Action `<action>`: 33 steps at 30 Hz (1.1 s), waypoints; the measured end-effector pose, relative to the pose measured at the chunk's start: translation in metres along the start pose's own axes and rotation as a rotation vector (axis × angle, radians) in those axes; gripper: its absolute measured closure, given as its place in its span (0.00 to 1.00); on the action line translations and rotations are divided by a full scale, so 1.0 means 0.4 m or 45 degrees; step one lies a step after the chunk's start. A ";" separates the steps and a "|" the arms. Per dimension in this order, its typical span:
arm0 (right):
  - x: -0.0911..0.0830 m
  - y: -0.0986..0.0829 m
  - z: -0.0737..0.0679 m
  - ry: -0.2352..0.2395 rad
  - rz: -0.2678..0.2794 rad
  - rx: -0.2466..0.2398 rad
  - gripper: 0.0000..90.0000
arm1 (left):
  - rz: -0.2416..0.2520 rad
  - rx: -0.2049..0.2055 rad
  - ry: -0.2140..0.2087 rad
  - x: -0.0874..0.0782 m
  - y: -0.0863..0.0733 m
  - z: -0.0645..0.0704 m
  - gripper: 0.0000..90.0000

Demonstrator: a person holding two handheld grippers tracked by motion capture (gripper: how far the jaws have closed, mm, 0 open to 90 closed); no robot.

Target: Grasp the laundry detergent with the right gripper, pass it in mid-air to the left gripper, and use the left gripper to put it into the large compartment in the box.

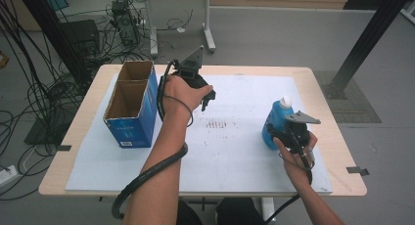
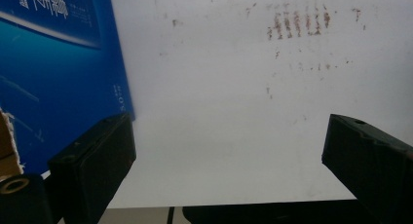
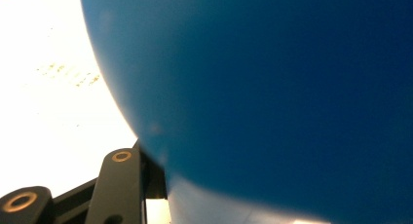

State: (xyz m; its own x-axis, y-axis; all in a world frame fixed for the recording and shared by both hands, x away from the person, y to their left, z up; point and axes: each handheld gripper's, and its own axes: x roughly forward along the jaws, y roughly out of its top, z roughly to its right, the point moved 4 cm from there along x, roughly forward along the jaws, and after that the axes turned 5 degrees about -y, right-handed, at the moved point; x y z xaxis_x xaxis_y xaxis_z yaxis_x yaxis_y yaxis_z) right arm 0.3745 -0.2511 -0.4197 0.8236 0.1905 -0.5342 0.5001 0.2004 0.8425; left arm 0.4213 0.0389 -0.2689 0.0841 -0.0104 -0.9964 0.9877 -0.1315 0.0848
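Right gripper [image 1: 284, 132] clamps the blue bottle [image 1: 275, 118] upright on the table; left gripper [image 1: 208, 99], jaws wide and empty, hovers beside the open blue carton [image 1: 131, 116]; packing the bottle appears not yet done.

A grey floor [image 1: 274, 36] surrounds the wooden table [image 1: 328, 151]; tangled black cables [image 1: 29, 95] lie beyond the left fingers, and a second desk's white legs [image 1: 209, 34] stand farther off.

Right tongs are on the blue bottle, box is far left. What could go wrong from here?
1. The right tongs sit low on the blue bottle; lifted, it may tip or slip.
2. The left tongs hang open near the cardboard box and could knock it.
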 end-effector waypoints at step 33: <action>0.002 0.006 0.005 0.013 0.005 -0.007 0.50 | 0.034 0.028 -0.010 -0.036 -0.016 -0.021 0.06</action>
State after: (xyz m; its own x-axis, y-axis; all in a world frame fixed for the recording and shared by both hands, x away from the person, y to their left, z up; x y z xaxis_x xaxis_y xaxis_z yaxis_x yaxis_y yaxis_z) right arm 0.3768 -0.2523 -0.4181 0.8227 0.2009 -0.5318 0.4955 0.2051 0.8441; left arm 0.4150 0.0483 -0.2552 0.1096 -0.0220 -0.9937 0.9819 -0.1530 0.1117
